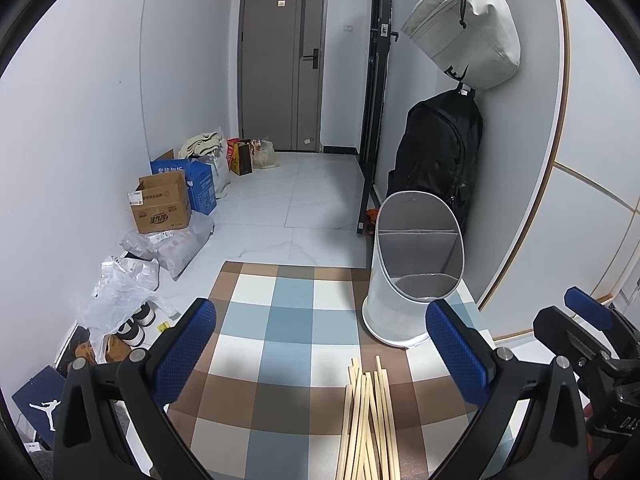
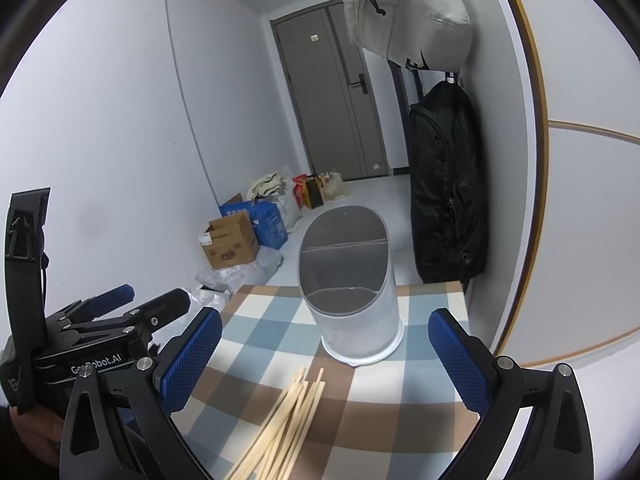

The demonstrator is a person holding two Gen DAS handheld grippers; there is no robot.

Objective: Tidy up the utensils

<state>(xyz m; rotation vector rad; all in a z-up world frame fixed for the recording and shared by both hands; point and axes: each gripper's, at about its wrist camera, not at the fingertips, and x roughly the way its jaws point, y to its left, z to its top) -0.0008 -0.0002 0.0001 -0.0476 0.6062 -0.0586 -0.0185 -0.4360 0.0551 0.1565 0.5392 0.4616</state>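
A loose bundle of pale, thin wooden chopsticks (image 1: 370,420) lies at the lower centre-right of the left wrist view and at the lower centre of the right wrist view (image 2: 280,420), flat on the checked blue, brown and white cloth of the bench (image 1: 280,320), their tips fanned and crossing one another. They look light and stiff, with smooth narrow shafts that would likely roll or slip if pinched at the very tip; since they overlap, a grip across the shafts near the middle, where several sit side by side, seems the safer hold, though a single stick may need teasing from the pile. Just beyond the tips, apart from them, stands the white cylindrical utensil holder with a grey slanted rim and an inner divider (image 1: 414,276), upright in the centre-right of the left view and at the centre of the right view (image 2: 352,300); both its compartments look empty, so the sorting appears not yet begun. The left claw (image 1: 320,352) is spread wide, its blue textured pads well apart with nothing between them, hovering above the cloth with the sticks near its right pad. The right claw (image 2: 326,354) is likewise spread and empty, facing the holder. Farther out, a black backpack (image 1: 436,152) hangs against the wall at the right, and cardboard boxes (image 1: 164,204) sit on the floor at the left.
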